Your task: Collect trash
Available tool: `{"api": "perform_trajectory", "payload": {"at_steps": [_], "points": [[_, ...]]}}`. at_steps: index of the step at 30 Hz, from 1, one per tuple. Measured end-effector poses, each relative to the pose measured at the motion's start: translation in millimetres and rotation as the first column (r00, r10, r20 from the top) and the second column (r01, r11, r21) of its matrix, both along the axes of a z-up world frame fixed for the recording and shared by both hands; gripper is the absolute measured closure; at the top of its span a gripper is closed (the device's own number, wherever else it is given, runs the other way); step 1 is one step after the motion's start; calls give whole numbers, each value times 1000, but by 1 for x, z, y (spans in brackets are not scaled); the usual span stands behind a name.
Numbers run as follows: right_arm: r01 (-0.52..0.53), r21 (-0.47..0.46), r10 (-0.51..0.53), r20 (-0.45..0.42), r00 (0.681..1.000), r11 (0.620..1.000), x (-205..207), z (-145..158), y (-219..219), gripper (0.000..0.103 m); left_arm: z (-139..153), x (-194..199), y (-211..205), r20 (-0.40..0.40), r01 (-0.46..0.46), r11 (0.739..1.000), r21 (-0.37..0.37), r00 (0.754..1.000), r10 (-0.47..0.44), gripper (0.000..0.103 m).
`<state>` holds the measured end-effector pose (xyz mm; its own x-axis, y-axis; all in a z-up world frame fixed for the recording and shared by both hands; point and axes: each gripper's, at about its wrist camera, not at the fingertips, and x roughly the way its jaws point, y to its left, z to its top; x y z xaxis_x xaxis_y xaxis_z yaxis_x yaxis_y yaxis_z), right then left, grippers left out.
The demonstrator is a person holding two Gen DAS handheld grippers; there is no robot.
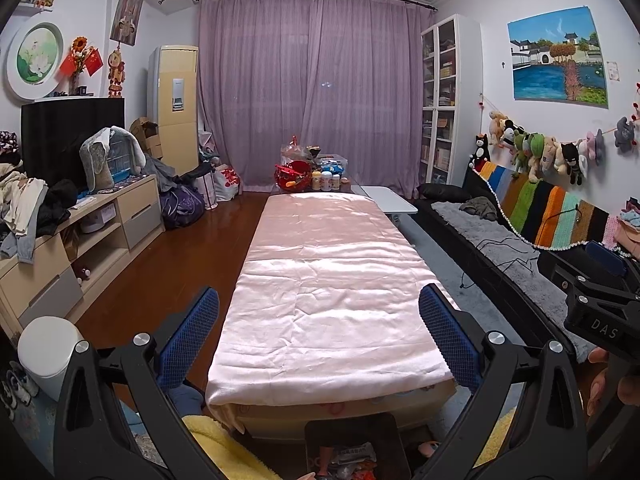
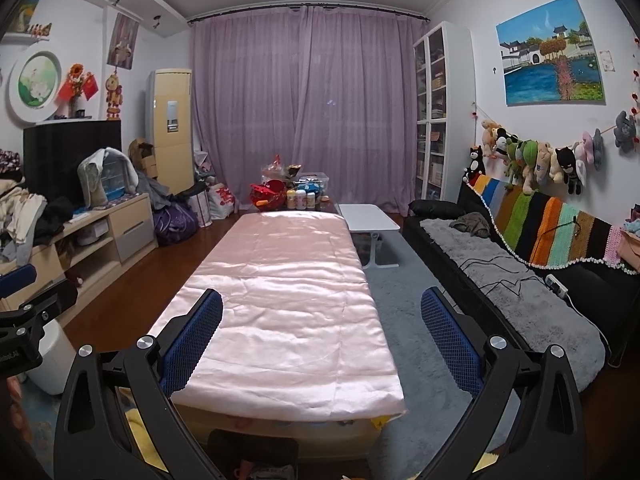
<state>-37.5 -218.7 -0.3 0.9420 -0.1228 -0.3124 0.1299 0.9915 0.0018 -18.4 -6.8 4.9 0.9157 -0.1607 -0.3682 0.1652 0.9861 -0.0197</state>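
Left gripper [image 1: 319, 328]: held level above the near end of the long table, fingers spread wide, nothing between the blue pads [image 1: 188, 338].
Right gripper [image 2: 321, 330]: beside the left one, likewise wide open and holding nothing; its body shows at the right edge of the left wrist view.
Table [image 1: 332, 280]: long, runs from near to far, draped in a pink satin cloth.
Trash [image 1: 352, 462]: crumpled wrappers in a dark container on the floor, just below the table's near edge, between the left gripper's arms.
Bin [image 1: 46, 354]: white, round, near left on the floor.
Far end: red basket [image 1: 294, 174] and small bottles crowd the tabletop.
Right: grey-covered sofa [image 2: 516, 280] under a striped blanket.
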Motion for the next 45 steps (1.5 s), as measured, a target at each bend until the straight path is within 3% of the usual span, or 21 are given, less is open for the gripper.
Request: {"api": "perform_trajectory", "payload": {"at_steps": [45], "points": [[-26, -1, 26, -3, 1000, 1000, 2, 5, 7, 3, 7, 3, 2, 7, -7, 1000, 1, 1000, 7, 8]]}}
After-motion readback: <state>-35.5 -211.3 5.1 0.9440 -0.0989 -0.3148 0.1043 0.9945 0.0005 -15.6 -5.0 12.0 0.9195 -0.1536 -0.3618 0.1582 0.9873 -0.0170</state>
